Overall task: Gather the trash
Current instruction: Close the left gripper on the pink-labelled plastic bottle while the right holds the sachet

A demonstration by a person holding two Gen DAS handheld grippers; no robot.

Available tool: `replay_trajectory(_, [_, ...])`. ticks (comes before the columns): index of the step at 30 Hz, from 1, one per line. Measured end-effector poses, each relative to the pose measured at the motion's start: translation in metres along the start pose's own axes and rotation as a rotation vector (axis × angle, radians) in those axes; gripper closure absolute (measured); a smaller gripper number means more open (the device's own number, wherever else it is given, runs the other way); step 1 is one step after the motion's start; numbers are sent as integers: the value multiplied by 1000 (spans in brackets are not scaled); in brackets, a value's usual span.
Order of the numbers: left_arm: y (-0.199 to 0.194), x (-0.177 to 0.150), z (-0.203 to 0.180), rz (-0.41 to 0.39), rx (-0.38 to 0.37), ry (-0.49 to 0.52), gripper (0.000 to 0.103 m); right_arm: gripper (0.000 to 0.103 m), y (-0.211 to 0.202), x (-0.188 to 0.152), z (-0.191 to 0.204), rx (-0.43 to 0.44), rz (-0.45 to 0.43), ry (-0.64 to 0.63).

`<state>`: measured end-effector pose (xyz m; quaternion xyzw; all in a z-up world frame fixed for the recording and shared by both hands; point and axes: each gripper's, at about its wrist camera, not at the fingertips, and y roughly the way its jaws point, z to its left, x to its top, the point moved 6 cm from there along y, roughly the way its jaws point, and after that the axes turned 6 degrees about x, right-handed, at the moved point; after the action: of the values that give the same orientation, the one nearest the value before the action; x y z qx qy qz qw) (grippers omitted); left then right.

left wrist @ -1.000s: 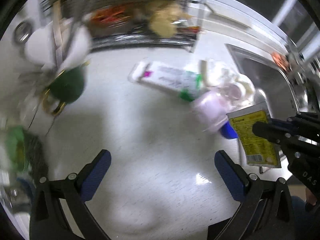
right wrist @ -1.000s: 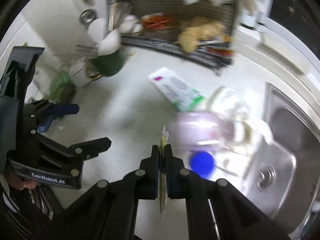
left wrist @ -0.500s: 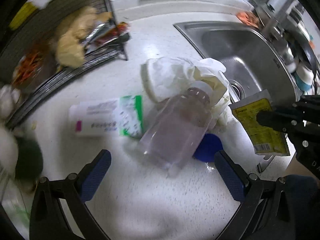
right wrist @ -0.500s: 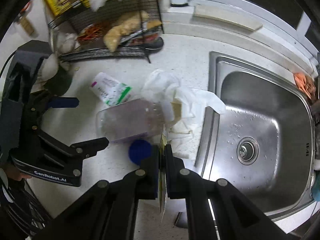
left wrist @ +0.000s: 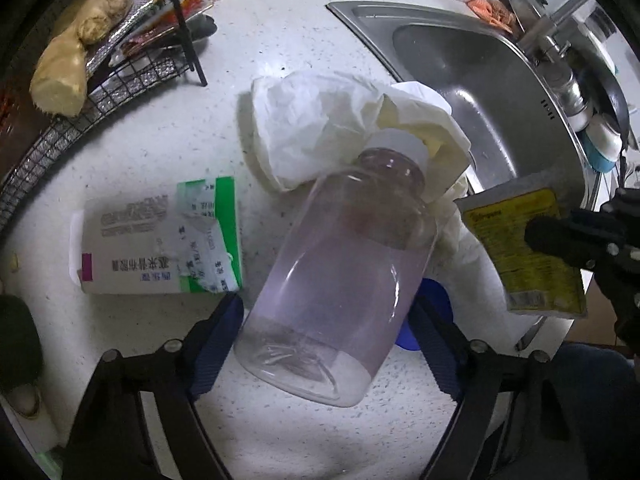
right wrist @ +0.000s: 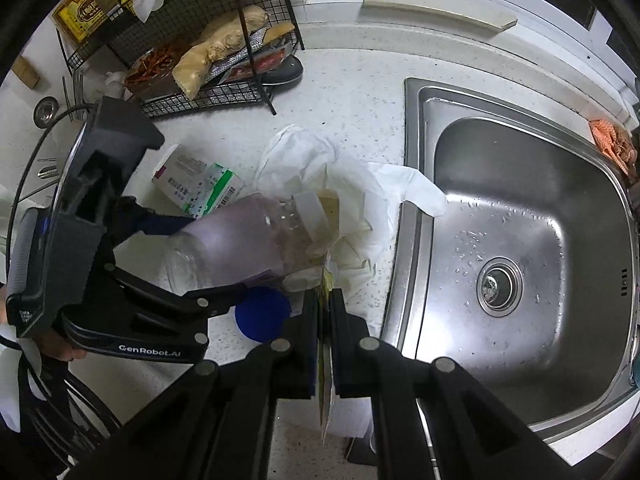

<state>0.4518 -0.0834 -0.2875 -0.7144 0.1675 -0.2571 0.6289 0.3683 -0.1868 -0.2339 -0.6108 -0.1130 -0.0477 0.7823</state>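
On a speckled kitchen counter (left wrist: pixel 304 24), we see the left claw (left wrist: pixel 328 312) spread wide around a clear plastic jar (left wrist: pixel 340 276) lying on its side, its base between the blue pads (left wrist: pixel 218 336) and its white-capped neck pointing away onto crumpled white paper (left wrist: pixel 320 120); we cannot tell whether the pads touch it. A blue lid (right wrist: pixel 262 314) lies just right of the jar. Our right claw (right wrist: pixel 324 312) is clenched on a yellow sachet (left wrist: pixel 524 256), held off to the jar's right, near the steel sink (right wrist: pixel 520 240). A torn white-and-green box (left wrist: pixel 160 240) lies left of the jar.
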Motion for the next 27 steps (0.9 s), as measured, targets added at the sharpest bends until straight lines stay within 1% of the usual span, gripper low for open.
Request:
replay_trajectory(4, [-8, -7, 0, -17, 15, -30, 26, 98, -3, -3, 4, 11, -6, -5])
replay_trajectory(8, [-31, -17, -6, -70, 6, -71, 29, 99, -13, -10, 10, 22, -25, -24])
replay_trajectory(12, [-51, -28, -13, -118, 19, -105, 31, 99, -25, -19, 16, 33, -42, -44])
replay_trajectory(19, [-86, -51, -29, -180, 107, -158, 35, 99, -55, -48, 21, 64, -85, -77])
replay_trajectory(23, [-107, -68, -47, -219, 163, -189, 36, 99, -74, -67, 22, 84, -114, -105])
replay_trajectory(27, [-125, -84, -67, -249, 194, -207, 36, 99, -94, -85, 27, 110, -149, -138])
